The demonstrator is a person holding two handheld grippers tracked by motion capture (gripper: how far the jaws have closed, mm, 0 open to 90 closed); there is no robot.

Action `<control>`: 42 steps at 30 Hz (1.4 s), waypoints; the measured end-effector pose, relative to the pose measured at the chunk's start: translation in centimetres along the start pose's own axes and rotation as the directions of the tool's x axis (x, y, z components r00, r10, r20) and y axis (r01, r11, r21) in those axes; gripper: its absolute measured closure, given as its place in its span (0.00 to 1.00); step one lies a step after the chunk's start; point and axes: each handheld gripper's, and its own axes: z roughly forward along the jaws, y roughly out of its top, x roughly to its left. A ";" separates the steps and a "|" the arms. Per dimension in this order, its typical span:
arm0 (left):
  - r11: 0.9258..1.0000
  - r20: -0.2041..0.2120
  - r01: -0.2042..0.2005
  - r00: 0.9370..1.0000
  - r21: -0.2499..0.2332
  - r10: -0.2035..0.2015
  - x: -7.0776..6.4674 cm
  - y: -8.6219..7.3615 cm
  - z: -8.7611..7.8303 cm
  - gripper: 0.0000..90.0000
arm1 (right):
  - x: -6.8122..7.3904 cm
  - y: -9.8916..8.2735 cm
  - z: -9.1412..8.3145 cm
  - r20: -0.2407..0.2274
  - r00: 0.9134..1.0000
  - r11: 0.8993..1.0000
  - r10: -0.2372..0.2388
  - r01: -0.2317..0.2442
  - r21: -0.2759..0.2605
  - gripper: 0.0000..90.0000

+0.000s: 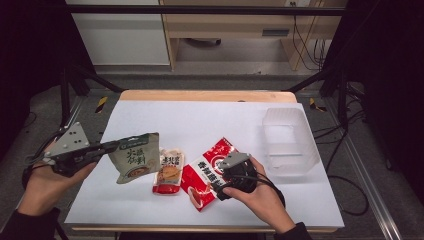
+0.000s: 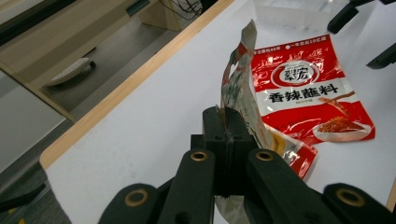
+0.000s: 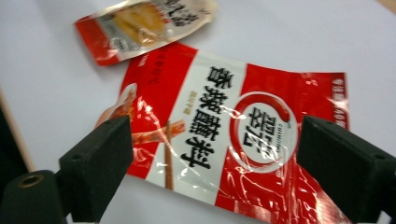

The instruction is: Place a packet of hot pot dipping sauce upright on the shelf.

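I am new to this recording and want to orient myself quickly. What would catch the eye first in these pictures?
First, the green packet, lifted off the white table at the left, pinched by its edge in the shut left claw. Next, the big red packet lying flat near the front middle, with the right claw open above it. A clear plastic box stands at the right.

Glossy, crinkled red-and-white foil seasoning packet (image 3: 233, 140), catching glare across its plastic film. Shiny grey-green foil pouch (image 1: 135, 157), creased, silvery on the inside. Small glossy orange-and-red plastic sachet (image 1: 169, 172). Matt black plastic jaws with brass-coloured rivets on the left gripper (image 2: 227, 126). Smooth matt white table covering (image 1: 200, 120), light wood edge. Frosted translucent plastic tub (image 1: 289, 142).
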 end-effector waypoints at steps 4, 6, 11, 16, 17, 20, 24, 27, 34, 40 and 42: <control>0.999 0.011 -0.034 0.999 0.011 0.034 -0.2 1.4 1.0 1.00 | 0.1 1.1 -0.2 -0.012 0.997 0.997 -0.071 0.072 0.040 0.17; 0.999 0.015 -0.043 0.999 0.017 0.043 -0.3 2.0 1.7 1.00 | 0.0 1.7 -0.4 -0.022 0.995 0.994 -0.097 0.098 0.056 0.17; 0.998 0.030 -0.064 0.998 0.027 0.063 -0.3 3.3 3.1 1.00 | -0.5 3.2 -1.0 -0.040 0.987 0.982 -0.158 0.161 0.102 0.15; 0.997 0.059 -0.077 0.995 0.032 0.075 -0.3 4.4 4.8 1.00 | -0.9 4.2 -1.5 -0.037 0.982 0.974 -0.184 0.187 0.129 0.14; 0.996 0.066 -0.079 0.995 0.032 0.077 -0.3 4.6 5.1 1.00 | -1.0 4.3 -1.6 -0.033 0.982 0.973 -0.186 0.189 0.129 0.14; 0.995 0.084 -0.090 0.993 0.029 0.088 -0.4 5.4 6.2 1.00 | -1.2 4.8 -2.2 -0.029 0.980 0.973 -0.198 0.200 0.119 0.15; 0.995 0.090 -0.097 0.991 0.032 0.094 -0.4 6.0 7.0 1.00 | -1.4 5.0 -2.4 -0.026 0.976 0.967 -0.218 0.219 0.126 0.18; 0.994 0.092 -0.106 0.990 0.036 0.102 -0.4 6.7 7.7 1.00 | -1.8 5.1 -2.4 -0.030 0.973 0.963 -0.230 0.232 0.136 0.24; 0.991 0.126 -0.122 0.985 0.044 0.116 -0.3 7.4 9.5 1.00 | -3.7 6.0 -3.1 -0.023 0.968 0.959 -0.251 0.252 0.132 0.28; 0.988 0.158 -0.145 0.978 0.060 0.134 -0.7 7.7 10.5 1.00 | -4.4 7.1 -3.3 -0.023 0.958 0.949 -0.286 0.286 0.131 0.29; 0.985 0.170 -0.158 0.975 0.067 0.144 -0.9 7.8 10.9 1.00 | -4.6 7.5 -3.3 -0.017 0.958 0.949 -0.286 0.286 0.133 0.31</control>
